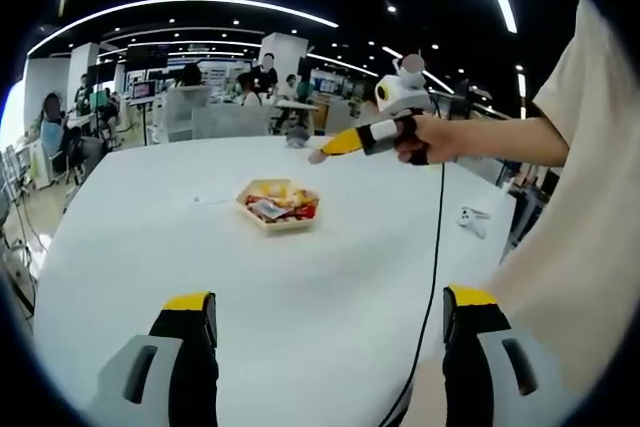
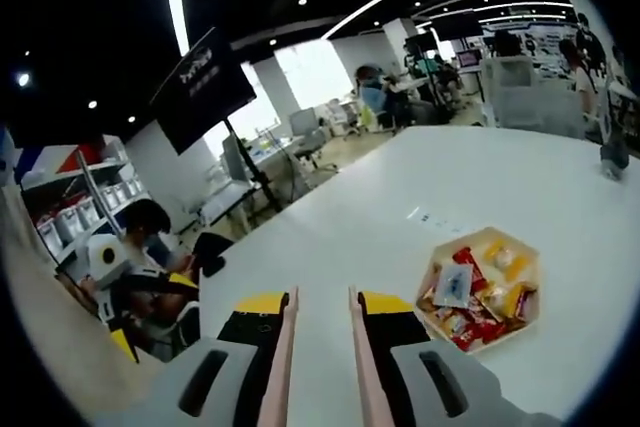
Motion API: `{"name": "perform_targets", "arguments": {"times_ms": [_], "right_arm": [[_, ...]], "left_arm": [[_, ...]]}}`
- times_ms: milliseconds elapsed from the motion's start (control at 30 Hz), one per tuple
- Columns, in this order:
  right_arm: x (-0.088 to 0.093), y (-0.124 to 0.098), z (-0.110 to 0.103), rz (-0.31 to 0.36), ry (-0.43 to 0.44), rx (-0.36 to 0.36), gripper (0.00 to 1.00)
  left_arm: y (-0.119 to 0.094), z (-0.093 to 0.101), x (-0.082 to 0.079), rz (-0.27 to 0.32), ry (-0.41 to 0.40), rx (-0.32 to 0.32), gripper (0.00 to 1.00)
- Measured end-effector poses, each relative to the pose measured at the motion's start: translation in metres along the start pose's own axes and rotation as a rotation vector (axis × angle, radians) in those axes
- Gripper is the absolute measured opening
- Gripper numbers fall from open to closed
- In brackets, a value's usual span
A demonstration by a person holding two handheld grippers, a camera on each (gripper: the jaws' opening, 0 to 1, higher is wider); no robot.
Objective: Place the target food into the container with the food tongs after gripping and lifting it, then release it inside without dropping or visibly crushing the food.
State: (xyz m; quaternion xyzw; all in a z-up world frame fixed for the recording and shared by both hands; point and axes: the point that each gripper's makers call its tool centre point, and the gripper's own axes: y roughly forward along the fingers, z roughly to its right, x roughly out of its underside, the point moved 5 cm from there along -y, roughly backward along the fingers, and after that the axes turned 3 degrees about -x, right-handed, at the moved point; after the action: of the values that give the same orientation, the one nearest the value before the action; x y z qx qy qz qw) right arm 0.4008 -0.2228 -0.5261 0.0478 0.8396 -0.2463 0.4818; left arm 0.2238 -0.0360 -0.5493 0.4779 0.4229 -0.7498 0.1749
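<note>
A hexagonal tray [image 1: 252, 190] of wrapped snacks sits mid-table, lower right in the right gripper view [image 2: 432, 277]. Red and yellow snack packets [image 2: 478, 297] fill it. My right gripper [image 2: 322, 299] is shut on pale food tongs [image 2: 283, 357], whose two arms run forward with a gap between them, short of the tray and to its left. In the left gripper view a hand holds that right gripper [image 1: 330, 150] in the air beyond the tray. My left gripper [image 1: 330, 312] stands wide open over the near table, with nothing between its jaws. The left gripper [image 2: 128, 292] also appears at the far left.
The white table [image 1: 130, 237] is broad. A small white object [image 1: 472, 219] lies near its right edge, and a black cable [image 1: 436, 247] hangs from the right gripper. A dark item [image 2: 612, 155] stands at the far side. Chairs, desks and people are beyond.
</note>
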Motion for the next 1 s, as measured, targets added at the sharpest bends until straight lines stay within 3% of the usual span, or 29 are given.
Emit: {"name": "perform_targets", "arguments": {"times_ms": [200, 500, 667, 867, 1000], "right_arm": [[0.009, -0.003, -0.007, -0.001, 0.004, -0.016, 0.27], [0.024, -0.007, -0.029, 0.009, -0.013, -0.109, 0.28], [0.03, -0.009, -0.041, 0.017, -0.008, -0.147, 0.28], [0.034, -0.011, -0.051, 0.018, -0.006, -0.171, 0.28], [0.037, -0.012, -0.06, 0.018, -0.003, -0.189, 0.28]], "left_arm": [[0.001, 0.004, 0.001, -0.005, 0.007, 0.014, 0.92], [0.0, 0.008, 0.0, 0.002, 0.01, 0.031, 0.88], [0.0, 0.011, 0.0, -0.016, -0.006, 0.056, 0.69], [0.005, 0.013, -0.004, -0.016, 0.014, 0.077, 0.69], [0.008, 0.013, -0.007, -0.019, 0.044, 0.085, 0.63]]}}
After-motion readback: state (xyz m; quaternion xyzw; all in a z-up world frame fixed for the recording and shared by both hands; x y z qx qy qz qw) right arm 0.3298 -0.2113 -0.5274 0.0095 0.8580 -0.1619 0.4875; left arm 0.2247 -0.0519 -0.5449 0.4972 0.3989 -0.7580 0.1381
